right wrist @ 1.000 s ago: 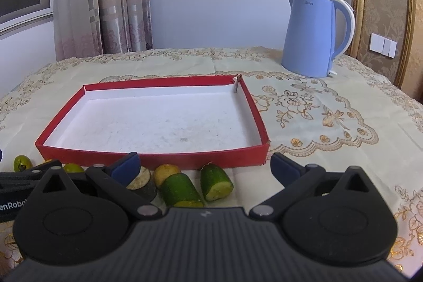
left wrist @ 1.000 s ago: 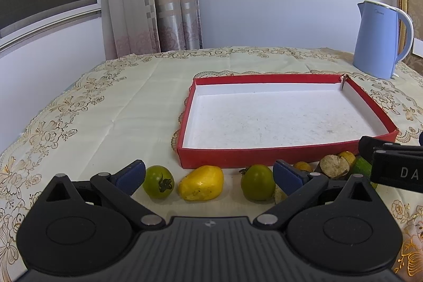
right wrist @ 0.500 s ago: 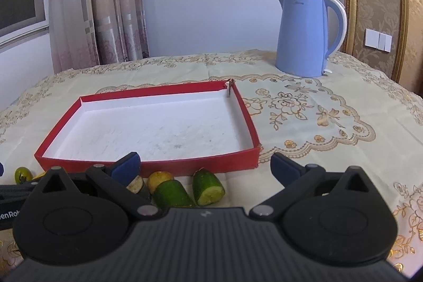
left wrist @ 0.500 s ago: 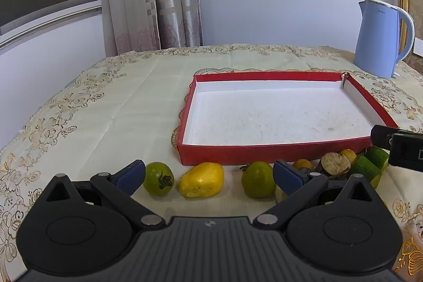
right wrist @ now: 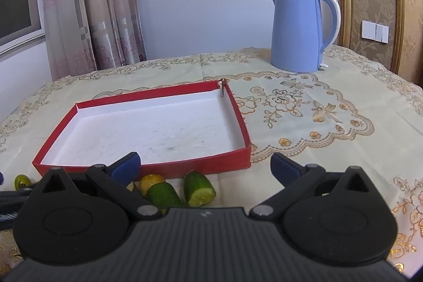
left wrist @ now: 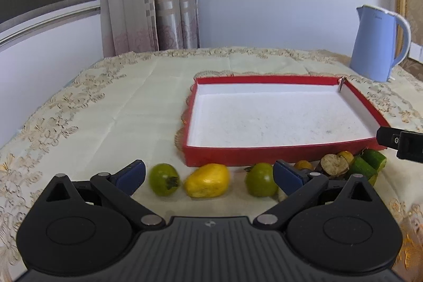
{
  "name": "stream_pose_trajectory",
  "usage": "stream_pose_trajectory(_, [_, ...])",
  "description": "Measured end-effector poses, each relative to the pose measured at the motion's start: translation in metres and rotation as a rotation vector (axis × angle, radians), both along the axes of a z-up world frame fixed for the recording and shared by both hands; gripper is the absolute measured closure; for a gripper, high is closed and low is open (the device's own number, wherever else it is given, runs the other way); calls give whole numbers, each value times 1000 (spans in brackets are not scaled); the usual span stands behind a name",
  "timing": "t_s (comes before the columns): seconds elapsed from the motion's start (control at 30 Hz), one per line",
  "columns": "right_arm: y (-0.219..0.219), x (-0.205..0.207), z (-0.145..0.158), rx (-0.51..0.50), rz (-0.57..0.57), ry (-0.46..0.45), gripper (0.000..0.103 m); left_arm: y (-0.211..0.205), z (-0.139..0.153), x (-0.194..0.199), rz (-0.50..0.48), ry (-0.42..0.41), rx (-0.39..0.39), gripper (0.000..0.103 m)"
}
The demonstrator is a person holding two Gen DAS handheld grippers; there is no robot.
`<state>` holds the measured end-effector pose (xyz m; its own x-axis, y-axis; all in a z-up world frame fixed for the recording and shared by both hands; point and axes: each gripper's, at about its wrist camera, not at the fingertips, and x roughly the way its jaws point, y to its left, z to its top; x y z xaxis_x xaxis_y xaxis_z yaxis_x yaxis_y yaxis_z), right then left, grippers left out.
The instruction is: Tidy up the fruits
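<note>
The left gripper has its jaws wide apart and holds nothing. Between its fingers, on the tablecloth, lie a green tomato, a yellow fruit and a second green tomato, all in a row just in front of the red tray. More to the right are cucumber pieces, near the tray wall. The right gripper is also wide open and empty. A blue kettle stands behind the tray.
</note>
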<state>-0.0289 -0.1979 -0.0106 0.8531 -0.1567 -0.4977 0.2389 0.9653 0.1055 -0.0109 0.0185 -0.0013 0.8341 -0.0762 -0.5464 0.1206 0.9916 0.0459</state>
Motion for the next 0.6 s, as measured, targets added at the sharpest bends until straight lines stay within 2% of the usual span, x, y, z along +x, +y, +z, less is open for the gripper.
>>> stream_pose_trajectory(0.1, [-8,-3,1,-3,-11,3,0,31,2,-9,-36,5,-18,0])
stream_pose_trajectory(0.2, [-20,-7,0,21,-34,-6,0,58,-2,-12,-20,19,-48,0])
stream_pose_trajectory(0.3, [-30,-4,-4,72,-40,-1,0,68,-6,-14,13,-1,-65,0])
stream_pose_trajectory(0.43, [-30,-1,-8,85,-25,17,0,59,-9,-10,26,-23,4,0])
stream_pose_trajectory(0.53, [-27,-2,-7,58,-18,16,0,57,-10,-4,-15,-26,22,0])
stream_pose_trajectory(0.6, [-26,-3,-6,51,-18,13,0,52,-12,-1,-39,-36,72,0])
